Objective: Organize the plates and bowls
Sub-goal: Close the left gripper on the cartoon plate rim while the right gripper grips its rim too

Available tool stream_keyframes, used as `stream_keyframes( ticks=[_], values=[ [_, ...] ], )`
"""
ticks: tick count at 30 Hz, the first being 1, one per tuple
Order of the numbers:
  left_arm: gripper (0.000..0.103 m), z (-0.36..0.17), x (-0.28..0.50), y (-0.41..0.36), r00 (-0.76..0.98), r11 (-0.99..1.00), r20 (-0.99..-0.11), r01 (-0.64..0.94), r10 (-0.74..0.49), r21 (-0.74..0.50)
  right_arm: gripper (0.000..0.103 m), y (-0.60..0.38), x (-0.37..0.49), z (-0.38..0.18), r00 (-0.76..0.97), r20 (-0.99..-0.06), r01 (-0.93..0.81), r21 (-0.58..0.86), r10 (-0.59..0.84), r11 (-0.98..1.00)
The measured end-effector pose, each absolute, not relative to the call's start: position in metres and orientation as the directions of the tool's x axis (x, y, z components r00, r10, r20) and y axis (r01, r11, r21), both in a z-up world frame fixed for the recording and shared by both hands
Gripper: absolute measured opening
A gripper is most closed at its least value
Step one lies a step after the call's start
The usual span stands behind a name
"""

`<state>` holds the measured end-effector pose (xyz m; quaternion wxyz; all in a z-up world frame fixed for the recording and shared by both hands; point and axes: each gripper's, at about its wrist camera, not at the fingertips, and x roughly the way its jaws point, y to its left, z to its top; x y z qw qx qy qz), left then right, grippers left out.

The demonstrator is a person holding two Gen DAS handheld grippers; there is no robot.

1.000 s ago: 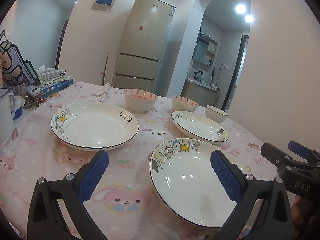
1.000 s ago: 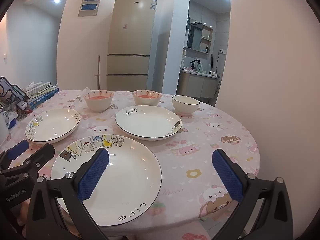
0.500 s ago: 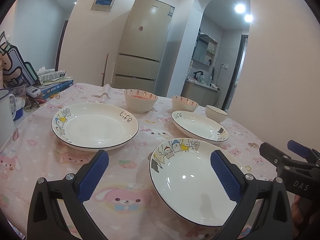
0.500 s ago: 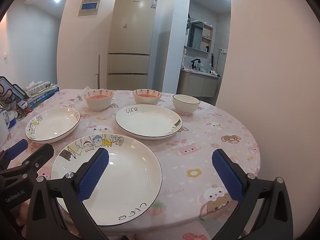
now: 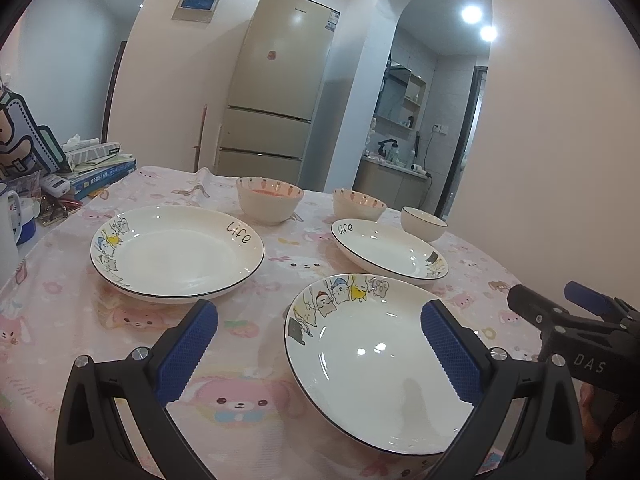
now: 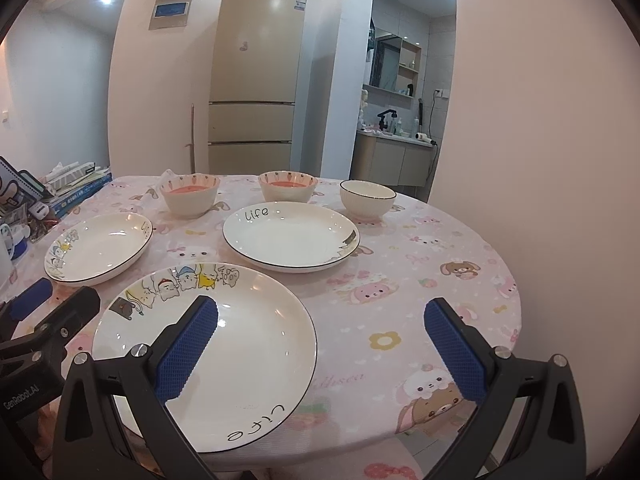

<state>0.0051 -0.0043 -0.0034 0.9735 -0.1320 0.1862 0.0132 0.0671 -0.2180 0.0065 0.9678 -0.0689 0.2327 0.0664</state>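
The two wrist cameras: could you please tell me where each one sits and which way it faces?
Left wrist: behind the open left gripper, facing across the table toward the fridge; the right gripper shows at right.
Right wrist: behind the open right gripper, facing the same way; the left gripper's tips show at left.
Shared: the near plate.

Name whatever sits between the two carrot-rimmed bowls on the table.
Nothing: between the left carrot bowl and the right carrot bowl only bare pink tablecloth shows, clearest in the right wrist view.
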Motion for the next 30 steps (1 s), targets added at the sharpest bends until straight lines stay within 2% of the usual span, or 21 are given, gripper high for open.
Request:
stream_keyframes(
  ticks=[6, 9, 12, 17, 21, 23, 25, 28, 30],
  values=[
    [0.103, 0.009, 0.0, -0.013, 0.945, 0.971, -0.324, -0.116, 0.043, -0.21, 0.103, -0.23, 0.071, 0.014, 0.913, -0.402, -0.115, -0.099, 0.066, 0.988],
    [0.103, 0.019, -0.006, -0.011, 0.962, 0.951, -0.259, -0.16, 0.09, -0.264, 0.103, -0.238, 0.07, 0.021, 0.931, -0.36, -0.1, -0.088, 0.062, 0.991],
    [0.103, 0.023, -0.005, -0.008, 0.965, 0.936, -0.238, -0.185, 0.115, -0.298, 0.103, -0.246, 0.075, 0.022, 0.931, -0.353, -0.123, -0.057, 0.096, 0.991],
    [0.103, 0.022, 0.009, -0.019, 0.956, 0.96, -0.27, -0.179, 0.117, -0.216, 0.102, -0.263, 0.084, 0.02, 0.939, -0.321, -0.128, 0.001, 0.122, 0.992],
    [0.103, 0.02, 0.016, -0.029, 0.954, 0.974, -0.284, -0.148, 0.094, -0.173, 0.09, -0.274, 0.092, 0.019, 0.945, -0.299, -0.134, 0.026, 0.136, 0.991],
    [0.103, 0.018, 0.02, -0.029, 0.951, 0.976, -0.306, -0.098, 0.035, -0.194, 0.09, -0.281, 0.097, 0.017, 0.941, -0.297, -0.151, 0.066, 0.164, 0.986],
    [0.103, 0.014, 0.023, -0.026, 0.945, 0.967, -0.327, -0.092, 0.009, -0.238, 0.084, -0.287, 0.105, 0.013, 0.915, -0.336, -0.2, 0.107, 0.225, 0.974],
    [0.103, 0.008, 0.025, -0.023, 0.941, 0.955, -0.334, -0.149, 0.056, -0.257, 0.079, -0.291, 0.117, 0.003, 0.868, -0.395, -0.268, 0.137, 0.3, 0.954],
    [0.103, 0.007, 0.026, -0.022, 0.934, 0.955, -0.342, -0.187, 0.1, -0.229, 0.071, -0.292, 0.123, -0.004, 0.845, -0.423, -0.287, 0.158, 0.328, 0.945]
  ],
)
